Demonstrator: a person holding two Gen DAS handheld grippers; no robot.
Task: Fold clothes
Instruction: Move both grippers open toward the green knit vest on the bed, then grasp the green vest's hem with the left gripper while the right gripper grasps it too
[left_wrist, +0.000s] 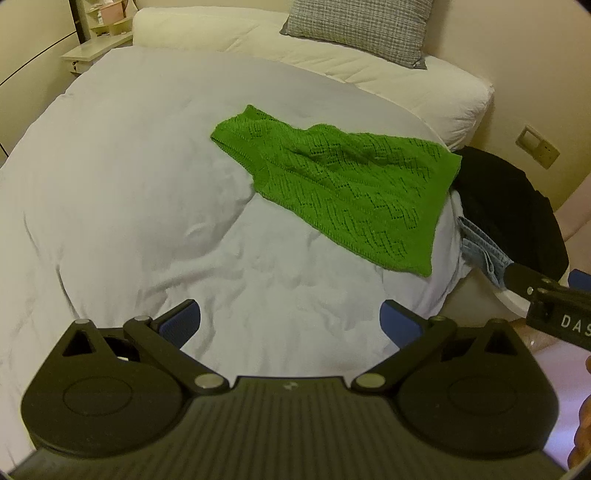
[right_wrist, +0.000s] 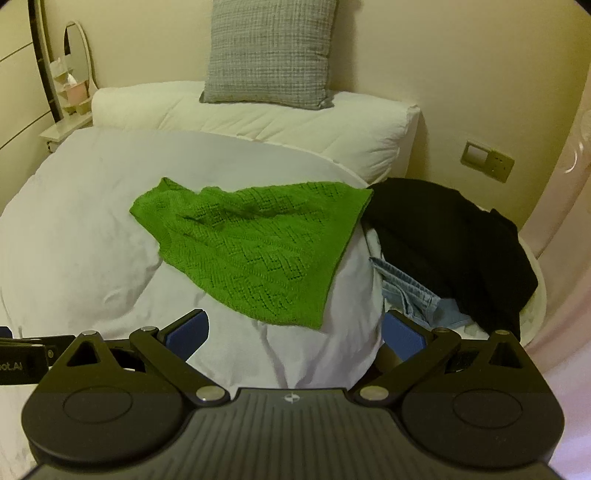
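A green openwork knit top (left_wrist: 332, 184) lies rumpled on the white bed (left_wrist: 129, 184) near its right edge. Beside it, black cloth (right_wrist: 450, 240) and denim (right_wrist: 406, 288) fill a basket — both tools, left (left_wrist: 290, 325) and right (right_wrist: 295, 332), gape wide, empty.

Black garment (right_wrist: 450, 236) covered most of the basket (right_wrist: 535, 295); only part of its rim was visible. Denim piece (right_wrist: 406, 288) lay partly under the black garment. Grey cushion (left_wrist: 358, 29) was cut off by the top edge. Shelf items (right_wrist: 74, 88) were too small to identify.

White bed (left_wrist: 110, 184), green knit top (left_wrist: 343, 184), perhaps crumpled
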